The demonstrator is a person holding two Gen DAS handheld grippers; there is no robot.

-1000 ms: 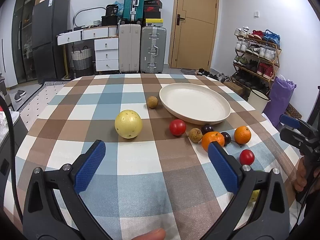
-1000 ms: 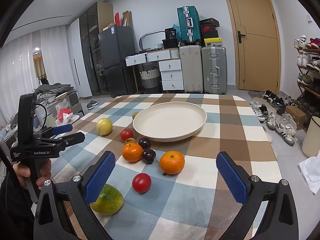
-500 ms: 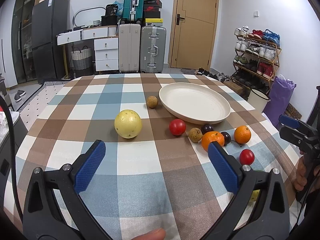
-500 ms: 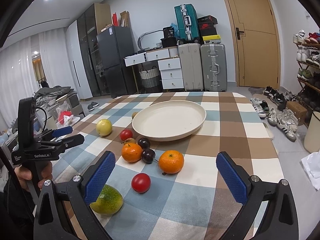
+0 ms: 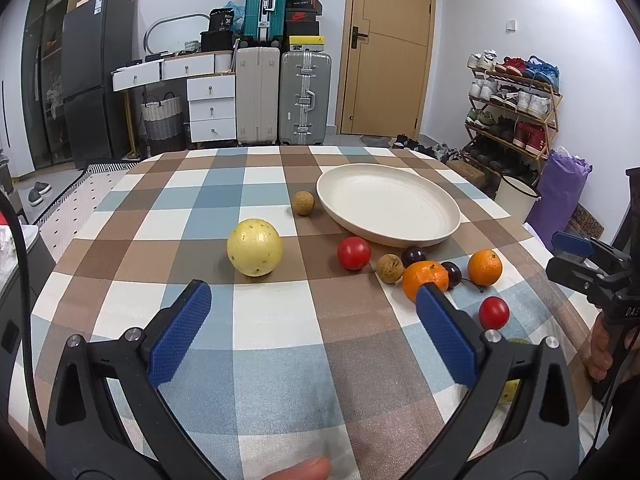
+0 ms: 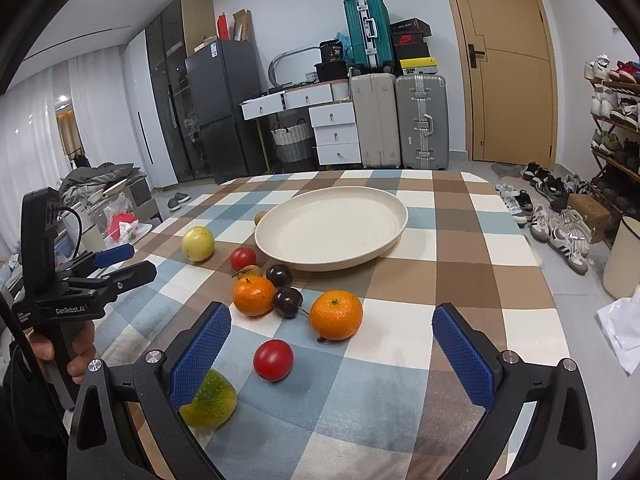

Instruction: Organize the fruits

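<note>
An empty cream plate (image 5: 388,204) (image 6: 332,232) sits on the checked tablecloth. Loose fruit lies in front of it: a yellow round fruit (image 5: 255,247) (image 6: 197,243), a small brown one (image 5: 303,202), two tomatoes (image 5: 353,253) (image 6: 273,360), two oranges (image 5: 425,280) (image 6: 336,314), dark plums (image 6: 287,302) and a green-yellow fruit (image 6: 210,400). My left gripper (image 5: 312,332) is open and empty, short of the yellow fruit. My right gripper (image 6: 330,350) is open and empty, above the near tomato. Each gripper shows in the other's view (image 6: 112,266) (image 5: 580,256).
The table's right edge (image 6: 560,320) drops to the floor with shoes and a white bin (image 6: 624,256). Suitcases (image 5: 280,96), drawers and a fridge stand behind the table. A shoe rack (image 5: 516,96) is at the right wall.
The right gripper has tilted and shifted slightly, and the fruits sit a little differently in its view. The left gripper and all fruit stay in place.
</note>
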